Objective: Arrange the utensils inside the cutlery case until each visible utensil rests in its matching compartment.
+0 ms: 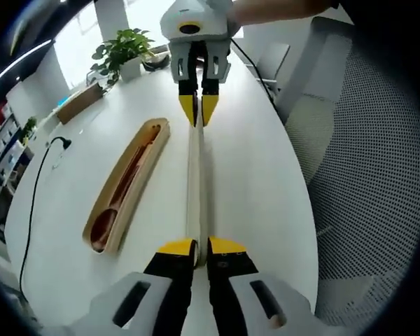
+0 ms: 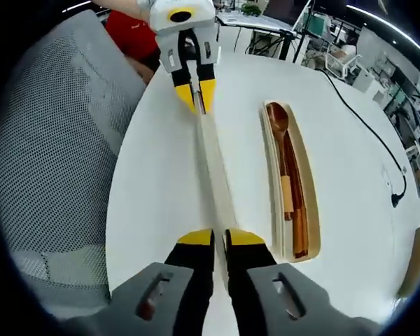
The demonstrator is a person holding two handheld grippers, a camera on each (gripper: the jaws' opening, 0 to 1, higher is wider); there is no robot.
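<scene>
The white table (image 1: 252, 175) carries the open cutlery case (image 2: 301, 175), its spoon (image 2: 280, 133) and chopsticks (image 2: 299, 217) already resting in their slots. I hold the long pale lid (image 1: 194, 189) edge-up just beside it, my left gripper (image 1: 201, 246) and right gripper (image 2: 220, 236) each pinched nearly closed on opposite ends. I judge the closing step is in hand; next I must carry the lid over the case and lower it level.

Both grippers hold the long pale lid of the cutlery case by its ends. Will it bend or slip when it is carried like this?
The lid runs straight between the left gripper and the right gripper with no visible sag, so it is probably stiff. It looks thin and smooth, so it may be light yet could slip or twist in narrow jaws. The open case beside it seems shallow.
</scene>
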